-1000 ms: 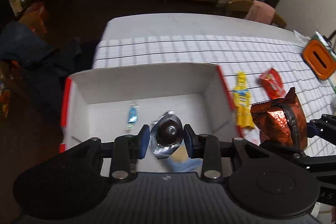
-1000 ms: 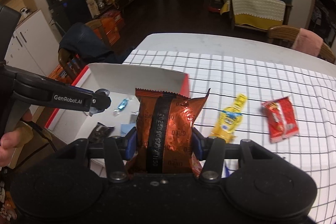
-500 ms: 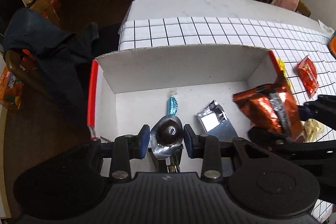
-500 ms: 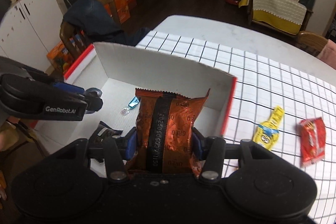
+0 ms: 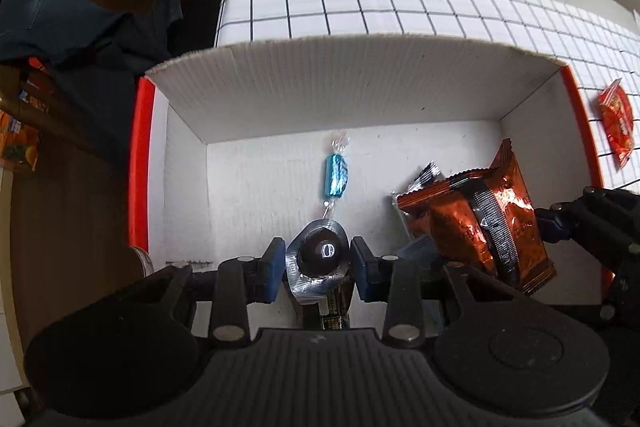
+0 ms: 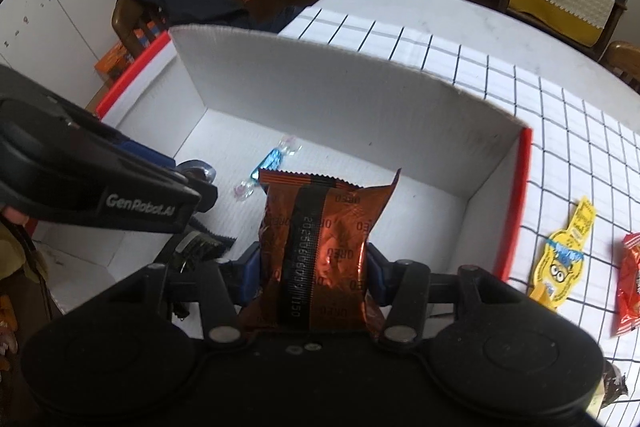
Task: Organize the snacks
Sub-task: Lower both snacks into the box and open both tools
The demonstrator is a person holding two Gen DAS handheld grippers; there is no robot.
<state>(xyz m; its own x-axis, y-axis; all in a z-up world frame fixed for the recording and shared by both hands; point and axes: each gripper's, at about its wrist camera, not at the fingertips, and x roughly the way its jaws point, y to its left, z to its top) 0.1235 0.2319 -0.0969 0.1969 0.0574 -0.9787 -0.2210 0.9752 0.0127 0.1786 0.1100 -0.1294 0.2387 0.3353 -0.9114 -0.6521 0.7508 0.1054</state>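
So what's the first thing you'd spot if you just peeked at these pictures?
A shiny orange snack bag clamped in the right gripper, hanging over the white box. Then the dark round chocolate pinched in the left gripper, with a blue candy lying on the box floor.

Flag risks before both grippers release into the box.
1. The left gripper and right gripper hang close together over the white box; they might collide.
2. The orange Oreo pack could land on the silver wrapper beneath it.
3. The foil-cupped chocolate may drop onto the blue candy.
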